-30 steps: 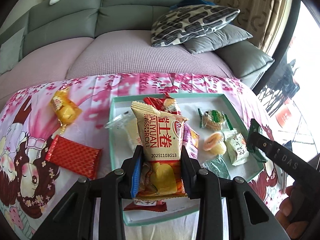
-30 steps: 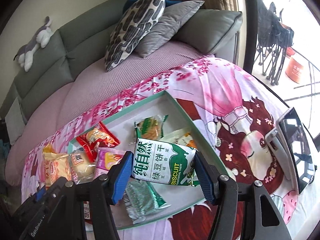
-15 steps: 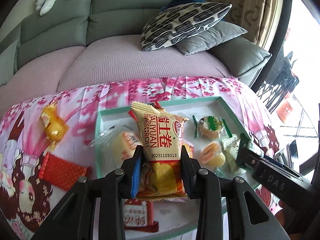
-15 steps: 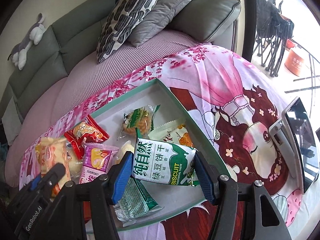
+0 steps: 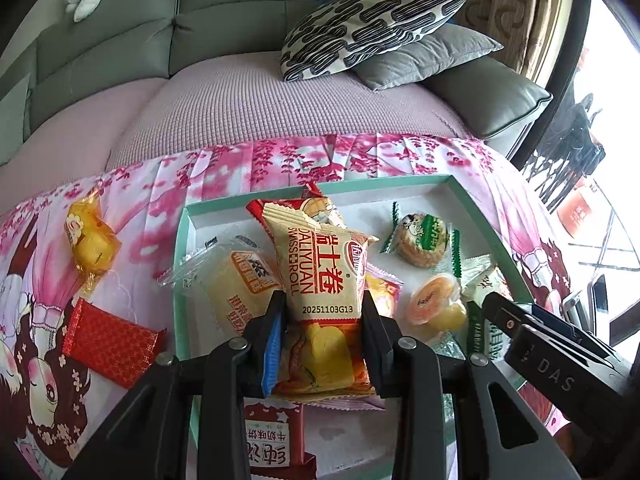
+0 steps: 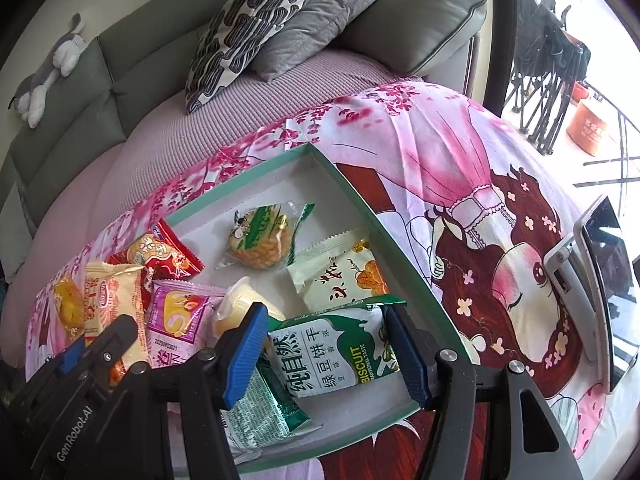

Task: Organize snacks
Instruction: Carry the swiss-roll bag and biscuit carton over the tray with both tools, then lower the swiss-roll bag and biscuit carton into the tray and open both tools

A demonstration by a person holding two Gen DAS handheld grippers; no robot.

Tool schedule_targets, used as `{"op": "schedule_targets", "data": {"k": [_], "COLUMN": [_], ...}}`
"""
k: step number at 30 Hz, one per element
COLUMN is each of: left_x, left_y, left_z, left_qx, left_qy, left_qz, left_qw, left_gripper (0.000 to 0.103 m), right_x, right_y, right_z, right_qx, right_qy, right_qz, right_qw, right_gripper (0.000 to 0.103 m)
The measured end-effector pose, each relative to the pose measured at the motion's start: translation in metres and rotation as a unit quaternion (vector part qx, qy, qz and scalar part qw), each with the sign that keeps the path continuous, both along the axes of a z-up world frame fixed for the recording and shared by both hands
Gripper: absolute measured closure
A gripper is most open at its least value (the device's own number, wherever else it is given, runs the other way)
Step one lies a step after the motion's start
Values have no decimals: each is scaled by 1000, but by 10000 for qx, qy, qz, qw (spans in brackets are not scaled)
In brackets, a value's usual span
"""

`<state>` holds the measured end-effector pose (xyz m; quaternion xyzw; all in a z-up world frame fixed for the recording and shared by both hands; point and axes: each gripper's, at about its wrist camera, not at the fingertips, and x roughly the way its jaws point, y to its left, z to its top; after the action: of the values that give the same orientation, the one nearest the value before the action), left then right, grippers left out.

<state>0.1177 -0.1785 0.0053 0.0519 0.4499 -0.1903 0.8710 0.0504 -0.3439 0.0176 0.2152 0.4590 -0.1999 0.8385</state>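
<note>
A white tray with a teal rim (image 5: 380, 184) lies on the pink printed cloth and holds several wrapped snacks. My left gripper (image 5: 320, 304) is shut on a cream and orange Swiss roll packet (image 5: 320, 272), held upright over the tray's near left part. My right gripper (image 6: 326, 316) is shut on a green and white biscuit packet (image 6: 332, 356) over the near right corner of the tray (image 6: 240, 182). Under it lies a green mesh-print packet (image 6: 260, 408). The left gripper's body (image 6: 100, 352) shows at the lower left of the right wrist view.
A yellow sweet packet (image 5: 90, 240) and a red foil packet (image 5: 112, 340) lie on the cloth left of the tray. In the tray are a round green-wrapped cookie (image 5: 422, 240) and an orange jelly cup (image 5: 434, 300). A phone on a stand (image 6: 600, 280) is at right. Sofa cushions (image 5: 372, 28) lie behind.
Both grippers have sunk closer to the tray, each still holding its packet. The left one has also shifted across, further over the tray.
</note>
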Motion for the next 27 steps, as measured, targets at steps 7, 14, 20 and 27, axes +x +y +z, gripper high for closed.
{"op": "schedule_targets", "data": {"k": [7,14,20,27], "left_x": [3,-3,-10,-11], "left_y": [3,6,15,33], "left_z": [-3,5,20,29], "left_qx": [15,-133,-233,-329], "left_qy": [81,199,81,91], "left_qz": [82,80,191,572], "left_qw": [9999,9997,9995,9978], "left_gripper": [64,42,38,36], "right_x": [0,0,-2,-4], "right_y": [-2,0,3,1], "right_z": [1,4,9,12], "right_qx": [31,27,-34,-64], "right_qy": [-11,-68,-140,-151], "right_qz": [17,120,203,191], "right_qw": [10000,9999,9997,9997], "right_gripper": [38,29,21,20]}}
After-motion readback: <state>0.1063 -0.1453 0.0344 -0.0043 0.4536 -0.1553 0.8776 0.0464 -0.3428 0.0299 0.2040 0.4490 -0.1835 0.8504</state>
